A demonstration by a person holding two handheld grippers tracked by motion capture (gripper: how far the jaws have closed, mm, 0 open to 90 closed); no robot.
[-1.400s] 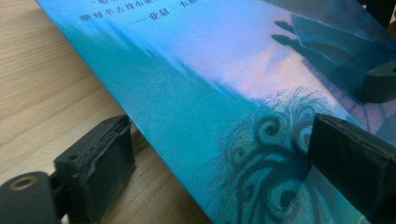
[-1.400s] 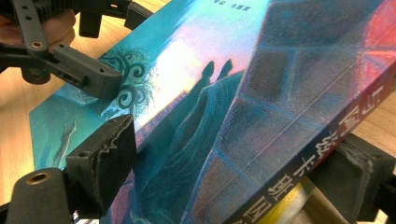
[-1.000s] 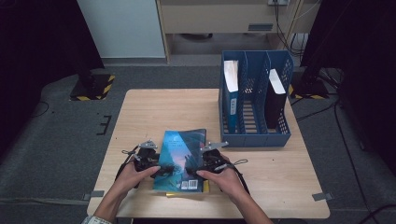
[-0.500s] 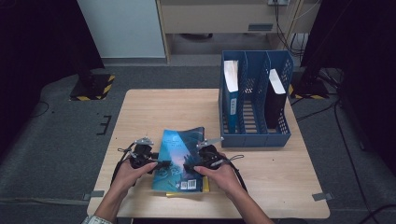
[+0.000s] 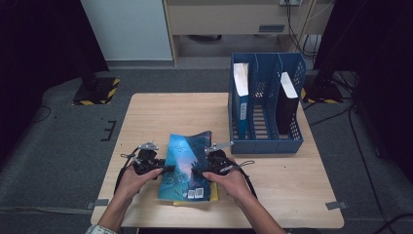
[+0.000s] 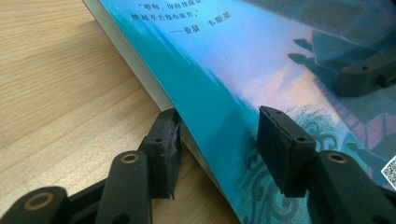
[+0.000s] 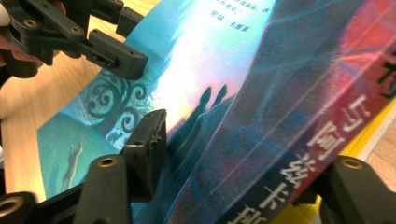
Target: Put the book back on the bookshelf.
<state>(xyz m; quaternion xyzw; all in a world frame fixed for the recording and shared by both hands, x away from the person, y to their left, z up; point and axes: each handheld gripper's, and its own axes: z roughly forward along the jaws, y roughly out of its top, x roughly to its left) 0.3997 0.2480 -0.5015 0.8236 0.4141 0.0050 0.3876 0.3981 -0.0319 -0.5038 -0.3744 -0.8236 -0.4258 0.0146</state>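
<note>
A teal-covered book [image 5: 187, 165] lies near the front edge of the wooden table [image 5: 165, 117], on top of a yellow book [image 7: 369, 135]. My left gripper [image 5: 163, 169] is at its left edge. In the left gripper view [image 6: 219, 116], one jaw sits under the page edge and the other over the cover [image 6: 261, 70]. My right gripper [image 5: 197, 171] straddles the spine side [image 7: 252, 149], with one jaw over the cover [image 7: 224, 70] and one below the spine. Both pairs of jaws have just been closing around the book. I see no firm press from either.
A blue file rack [image 5: 265, 107] stands at the back right of the table, holding a white-and-blue book [image 5: 240, 92] and a black one [image 5: 287, 97]. Bare tabletop stretches to the left and behind the teal book. Dark floor surrounds the table.
Both grippers' jaws have narrowed around the book's two sides. The book's far right corner now curls up slightly. The hands have stayed in place.
</note>
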